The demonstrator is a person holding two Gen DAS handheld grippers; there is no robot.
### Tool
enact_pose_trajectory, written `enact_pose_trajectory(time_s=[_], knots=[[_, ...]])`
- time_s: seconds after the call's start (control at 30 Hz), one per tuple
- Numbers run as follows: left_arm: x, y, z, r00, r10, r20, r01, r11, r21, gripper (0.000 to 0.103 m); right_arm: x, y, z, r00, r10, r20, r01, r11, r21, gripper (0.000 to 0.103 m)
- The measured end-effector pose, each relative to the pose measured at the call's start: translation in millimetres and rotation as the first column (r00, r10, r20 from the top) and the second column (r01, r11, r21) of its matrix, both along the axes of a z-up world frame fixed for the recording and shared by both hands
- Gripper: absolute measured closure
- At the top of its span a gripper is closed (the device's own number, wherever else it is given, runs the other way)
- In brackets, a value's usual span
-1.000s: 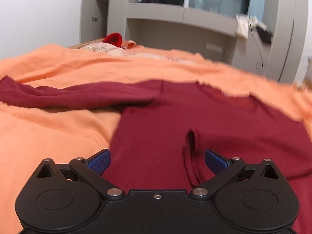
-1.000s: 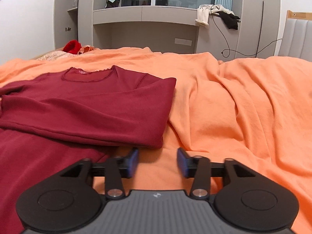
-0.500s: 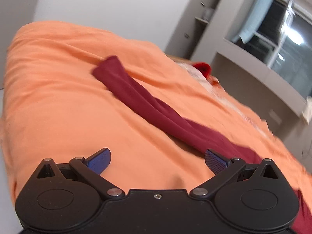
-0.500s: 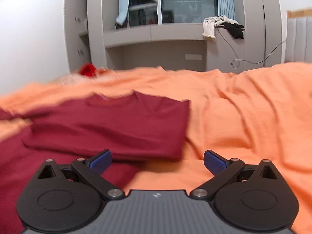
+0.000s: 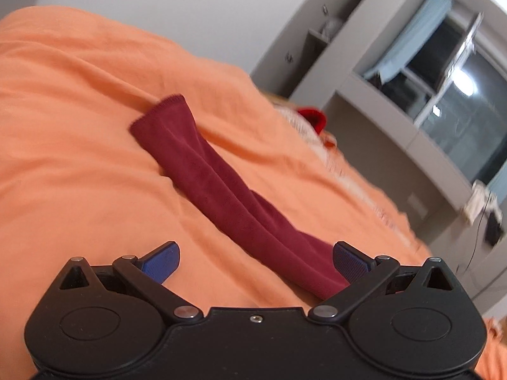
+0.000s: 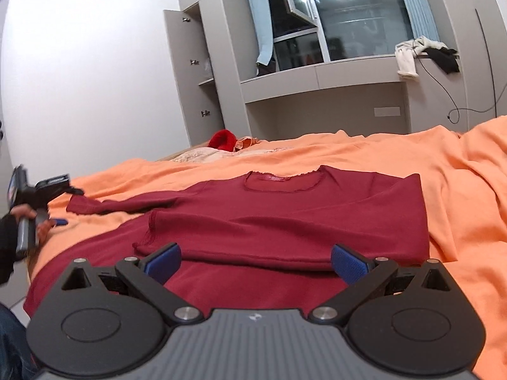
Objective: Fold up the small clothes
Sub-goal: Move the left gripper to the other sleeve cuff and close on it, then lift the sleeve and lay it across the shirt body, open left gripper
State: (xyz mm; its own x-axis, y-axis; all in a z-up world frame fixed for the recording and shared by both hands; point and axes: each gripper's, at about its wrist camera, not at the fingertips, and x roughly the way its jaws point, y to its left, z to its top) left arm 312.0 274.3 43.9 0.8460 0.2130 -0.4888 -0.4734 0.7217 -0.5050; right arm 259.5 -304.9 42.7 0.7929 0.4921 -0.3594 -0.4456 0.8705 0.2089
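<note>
A dark red long-sleeved shirt (image 6: 301, 215) lies on the orange bedspread (image 6: 459, 190), its right side folded over the body. Its left sleeve (image 5: 221, 190) stretches out flat across the bedspread (image 5: 63, 126) in the left wrist view, cuff at the far end. My left gripper (image 5: 255, 261) is open and empty, low over the sleeve near the shoulder end; it also shows at the left edge of the right wrist view (image 6: 47, 218). My right gripper (image 6: 255, 261) is open and empty, just above the folded shirt's near edge.
A grey wall unit (image 6: 317, 88) with window stands behind the bed. A red plush item (image 6: 223, 139) and pale fabric lie at the bed's far end. Clothes (image 6: 424, 52) hang on the ledge. The bed's left edge is near the left gripper.
My left gripper swung left from the shirt body to the outstretched sleeve. My right gripper opened wide and moved left over the folded shirt.
</note>
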Motion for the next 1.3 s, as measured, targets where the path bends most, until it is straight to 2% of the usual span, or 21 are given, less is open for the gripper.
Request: enact_pose_trajectory(time_s=[0.1, 0.17, 0.33, 0.4, 0.43, 0.5, 0.53, 0.6, 0.73, 0.8, 0.87, 1.0, 1.13, 1.3], knots=[[15.1, 12.9, -6.4, 0.999, 0.032, -0.017, -0.032, 0.999, 0.028, 0.001, 2.9, 3.1, -6.9, 1.000, 0.010, -0.021, -0.010, 1.000, -0.012, 0.000], [24.5, 25.7, -13.0, 0.996, 0.084, -0.024, -0.084, 0.996, -0.005, 0.003, 6.1, 6.7, -11.4, 0.999, 0.014, -0.040, -0.015, 1.000, -0.018, 0.000], [26.7, 40.0, -28.6, 0.979, 0.202, 0.041, -0.202, 0.979, -0.003, 0.015, 12.1, 9.2, -19.4, 0.996, 0.034, -0.087, -0.036, 0.999, -0.020, 0.000], [18.9, 42.0, -35.5, 0.966, 0.240, 0.099, -0.240, 0.971, -0.017, 0.024, 13.8, 7.6, -23.3, 0.994, 0.035, -0.104, -0.036, 0.999, -0.017, 0.000], [14.8, 45.0, -39.6, 0.957, 0.259, 0.132, -0.256, 0.966, -0.039, 0.027, 14.2, 7.1, -24.3, 0.994, 0.035, -0.108, -0.036, 0.999, -0.012, 0.000], [8.5, 53.8, -45.8, 0.937, 0.300, 0.177, -0.287, 0.953, -0.094, 0.041, 13.8, 5.1, -25.4, 0.993, 0.037, -0.109, -0.038, 0.999, -0.001, 0.000], [6.7, 58.8, -48.1, 0.928, 0.319, 0.193, -0.300, 0.946, -0.121, 0.045, 13.9, 4.0, -25.8, 0.993, 0.038, -0.110, -0.038, 0.999, 0.004, 0.000], [7.8, 67.4, -52.0, 0.918, 0.341, 0.203, -0.313, 0.936, -0.159, 0.054, 14.4, 2.9, -26.9, 0.993, 0.038, -0.113, -0.037, 0.999, 0.009, 0.000], [12.8, 76.0, -56.1, 0.908, 0.366, 0.204, -0.330, 0.925, -0.189, 0.064, 16.3, 3.2, -28.5, 0.992, 0.040, -0.121, -0.040, 0.999, 0.007, 0.000], [12.7, 77.8, -57.1, 0.903, 0.380, 0.200, -0.343, 0.918, -0.199, 0.083, 17.2, 2.9, -29.2, 0.991, 0.042, -0.126, -0.042, 0.999, 0.008, 0.000], [11.7, 77.6, -55.4, 0.893, 0.395, 0.214, -0.355, 0.912, -0.205, 0.093, 18.1, 3.7, -29.7, 0.991, 0.043, -0.129, -0.042, 0.999, 0.006, 0.000], [14.2, 73.6, -38.0, 0.900, 0.370, 0.231, -0.343, 0.927, -0.150, 0.097, 17.7, 3.2, -29.4, 0.991, 0.045, -0.130, -0.044, 0.999, 0.006, 0.000], [8.7, 59.9, 3.9, 0.901, 0.304, 0.309, -0.314, 0.949, -0.020, 0.097, 17.6, 2.9, -28.2, 0.990, 0.048, -0.130, -0.047, 0.999, 0.009, 0.000], [-5.0, 38.3, 48.2, 0.901, 0.242, 0.359, -0.291, 0.953, 0.088, 0.097, 17.6, 0.4, -28.1, 0.990, 0.052, -0.134, -0.049, 0.999, 0.021, 0.000]])
